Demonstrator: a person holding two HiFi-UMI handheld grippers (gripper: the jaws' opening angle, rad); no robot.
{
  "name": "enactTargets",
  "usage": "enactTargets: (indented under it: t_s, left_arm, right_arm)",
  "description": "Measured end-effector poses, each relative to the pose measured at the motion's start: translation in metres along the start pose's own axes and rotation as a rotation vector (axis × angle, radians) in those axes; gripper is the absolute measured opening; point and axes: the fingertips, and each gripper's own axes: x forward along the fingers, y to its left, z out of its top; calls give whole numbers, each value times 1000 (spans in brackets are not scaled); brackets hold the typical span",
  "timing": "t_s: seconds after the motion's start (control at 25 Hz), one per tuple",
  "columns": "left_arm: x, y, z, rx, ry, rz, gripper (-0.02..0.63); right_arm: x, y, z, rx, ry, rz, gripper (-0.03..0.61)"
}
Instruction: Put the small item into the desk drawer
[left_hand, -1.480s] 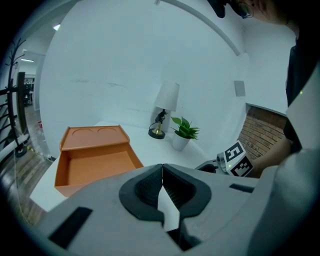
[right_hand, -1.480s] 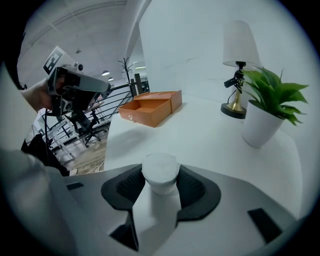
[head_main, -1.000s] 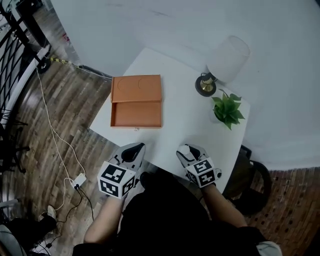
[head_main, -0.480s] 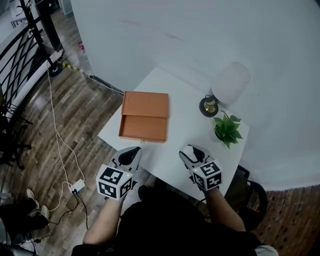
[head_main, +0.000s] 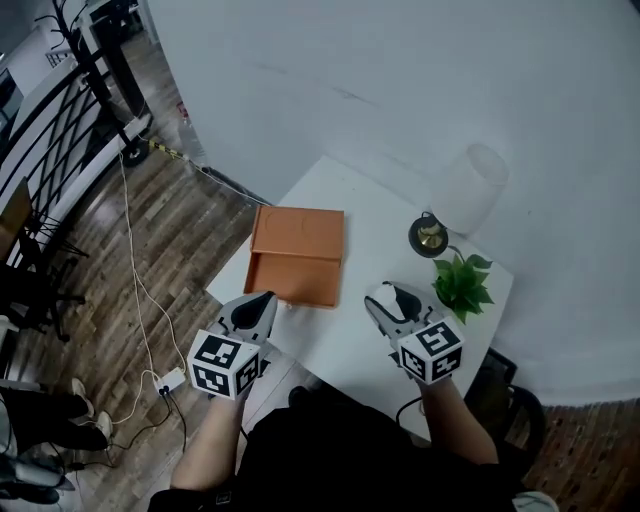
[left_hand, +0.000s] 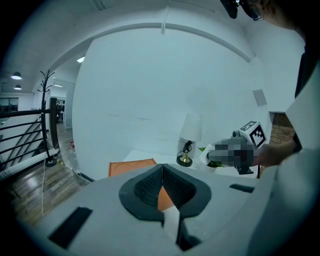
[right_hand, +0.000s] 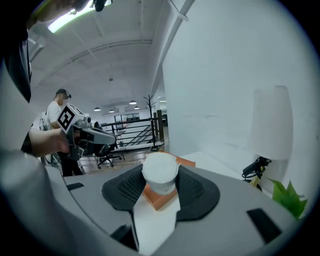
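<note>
A small white round item (right_hand: 160, 172) sits between the black pads of my right gripper (right_hand: 161, 186), which is shut on it. In the head view that gripper (head_main: 387, 298) hovers over the white table (head_main: 350, 340) near its front edge, to the right of the orange drawer box (head_main: 297, 255). The box's nearer half looks like a pulled-out tray. My left gripper (head_main: 260, 303) is just in front of the box's near left corner, and its jaws are shut with nothing between them (left_hand: 161, 172). The box (left_hand: 131, 167) shows beyond them.
A white-shaded lamp (head_main: 470, 188) with a dark round base (head_main: 429, 235) stands at the table's back right, with a small green plant (head_main: 463, 285) just in front of it. A cable and power strip (head_main: 172, 381) lie on the wooden floor at the left. Railings (head_main: 60, 150) are at the far left.
The head view has lifted, so the table sits lower and further right in the picture. Both grippers stay near the table's front edge. The right one still holds the white item.
</note>
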Motion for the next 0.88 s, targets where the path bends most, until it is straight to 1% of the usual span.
enactTargets:
  t_s: [0.16,0.24,0.4,0.56,0.72,0.88]
  left_arm:
    - [6,8,2,-12,10,48,11]
    - [5,13,2,-14,12,58,11]
    - [2,30,1,-14,10,73,11]
    - [-5,56,2,-19,-10,73,11]
    - [-17,89,2,-7,-17,42,11]
    - [-33,116,0,16,-18,-9,11]
  right_arm:
    - [1,2,15,-22,-37,74,179]
    - [4,4,20,-35,-43,88,179]
    - [14,6,24,-20,-53,75,179]
    - [32,18,29,-21,-41,66,179]
    - [60,42,47,-15,-62,31,179]
    - [86,67,61,25,-96,-32,179]
